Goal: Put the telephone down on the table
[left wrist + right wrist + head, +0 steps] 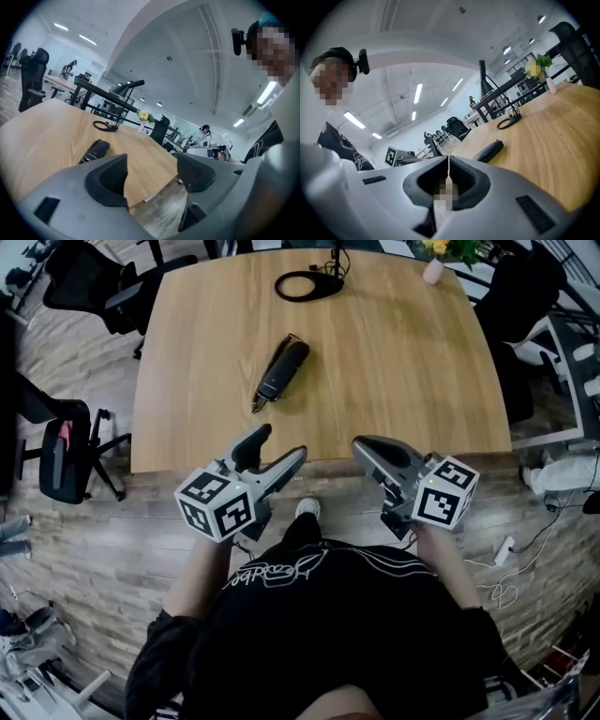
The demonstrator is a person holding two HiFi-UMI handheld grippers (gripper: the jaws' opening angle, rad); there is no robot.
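Black telephone (283, 369) flat on wooden table (403, 362); left tongs (281, 442) wide, empty; right tongs (364, 444) pressed together.

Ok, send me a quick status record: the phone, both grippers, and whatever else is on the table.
telephone: lying flat on the table, left of centre, nothing touching it
left gripper: open, empty, over the near table edge
right gripper: shut, empty, at the near table edge
other items: black cable loop and flower vase at the far edge
task state: telephone looks already set down
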